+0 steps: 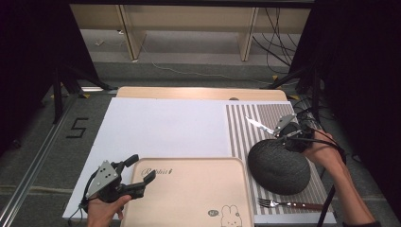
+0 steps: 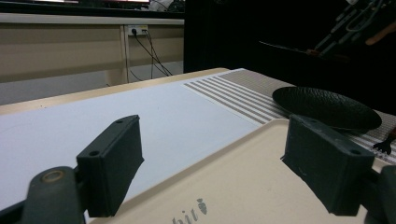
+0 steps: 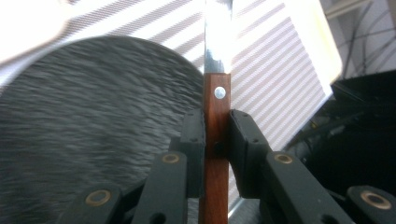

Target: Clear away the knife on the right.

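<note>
My right gripper (image 1: pixel 282 128) hangs above the far edge of a black textured plate (image 1: pixel 279 165), shut on a knife's wooden handle (image 3: pixel 216 121). The steel blade (image 1: pixel 259 124) points left over the striped placemat (image 1: pixel 243 132). In the right gripper view the blade (image 3: pixel 218 37) runs straight up, with the plate (image 3: pixel 93 135) to its left. My left gripper (image 1: pixel 142 168) stands open at the left rim of a beige tray (image 1: pixel 189 198) with nothing between its jaws. From the left gripper view the tray (image 2: pixel 243 177) lies under the open gripper (image 2: pixel 217 158), and the plate (image 2: pixel 327 107) sits beyond it.
A fork (image 1: pixel 288 204) with a wooden handle lies on the placemat in front of the plate. A white sheet (image 1: pixel 161 125) covers the left and middle of the table. Cables and dark stands crowd the floor beyond the table's right side.
</note>
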Motion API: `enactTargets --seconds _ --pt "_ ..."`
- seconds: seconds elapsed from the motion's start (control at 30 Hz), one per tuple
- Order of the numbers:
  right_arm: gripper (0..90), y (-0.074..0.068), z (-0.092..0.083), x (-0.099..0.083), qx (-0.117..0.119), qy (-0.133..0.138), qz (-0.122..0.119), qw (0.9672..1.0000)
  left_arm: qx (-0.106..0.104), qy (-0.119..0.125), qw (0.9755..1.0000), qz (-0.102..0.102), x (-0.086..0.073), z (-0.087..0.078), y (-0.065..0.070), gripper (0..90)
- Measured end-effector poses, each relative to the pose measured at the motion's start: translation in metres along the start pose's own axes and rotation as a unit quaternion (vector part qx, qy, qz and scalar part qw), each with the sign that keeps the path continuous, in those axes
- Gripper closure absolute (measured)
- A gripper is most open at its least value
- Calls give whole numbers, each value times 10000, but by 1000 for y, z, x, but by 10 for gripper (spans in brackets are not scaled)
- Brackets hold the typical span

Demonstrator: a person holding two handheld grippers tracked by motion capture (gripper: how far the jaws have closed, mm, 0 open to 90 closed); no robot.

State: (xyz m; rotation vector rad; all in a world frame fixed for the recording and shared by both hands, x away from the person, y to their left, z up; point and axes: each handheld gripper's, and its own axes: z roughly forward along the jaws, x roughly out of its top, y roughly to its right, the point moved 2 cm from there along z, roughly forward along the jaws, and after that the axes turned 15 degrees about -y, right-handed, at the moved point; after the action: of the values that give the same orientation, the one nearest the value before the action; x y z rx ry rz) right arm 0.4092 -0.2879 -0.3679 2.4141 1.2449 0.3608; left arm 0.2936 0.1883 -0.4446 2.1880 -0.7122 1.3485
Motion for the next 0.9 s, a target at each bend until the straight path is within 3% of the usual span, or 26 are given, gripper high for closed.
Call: enactTargets --seconds 0.1,0.17,0.53,0.9 --pt "772 -9 -5 0 -22 45 -125 9999 -3 15 10000 -2 0 0 0 186" --pt "772 -14 -6 0 110 153 -177 9997 -4 18 10000 -7 0 0 0 186" --pt "772 -44 -18 5 328 189 -408 9985 0 24 10000 1 0 -1 0 186" --pt "771 -68 -17 12 576 196 -886 9942 2 24 10000 1 0 -1 0 186"
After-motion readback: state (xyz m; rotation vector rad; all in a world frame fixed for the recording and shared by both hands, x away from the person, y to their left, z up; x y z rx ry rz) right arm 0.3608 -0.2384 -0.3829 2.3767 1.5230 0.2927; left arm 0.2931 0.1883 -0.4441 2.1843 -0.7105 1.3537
